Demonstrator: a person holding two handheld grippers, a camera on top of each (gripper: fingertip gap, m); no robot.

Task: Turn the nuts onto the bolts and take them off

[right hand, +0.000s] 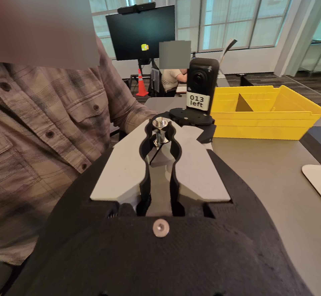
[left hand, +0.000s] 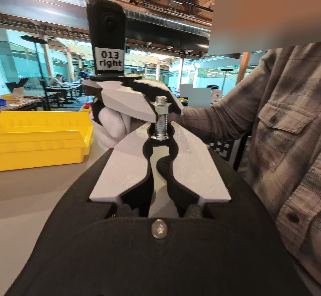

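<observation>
Bolt (left hand: pixel 160 124) and hex nut (left hand: pixel 160 109) are held between both tools.
Rigid, slippery steel: left gripper (left hand: pixel 159 137) is clamped on the head at 6 o'clock, right gripper (right hand: pixel 160 126) on the nut's flats at 12.

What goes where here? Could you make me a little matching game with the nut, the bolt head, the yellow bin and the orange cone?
Things:
1. nut
2. bolt head
3. yellow bin
4. orange cone

Places:
a. standing on the table
b. clamped by the left gripper, between its fingers
c. far off in the room, below the dark screen
d. clamped by the right gripper, near the bolt's threaded end

Pairs: 1-d, 2-b, 3-a, 4-c
</observation>
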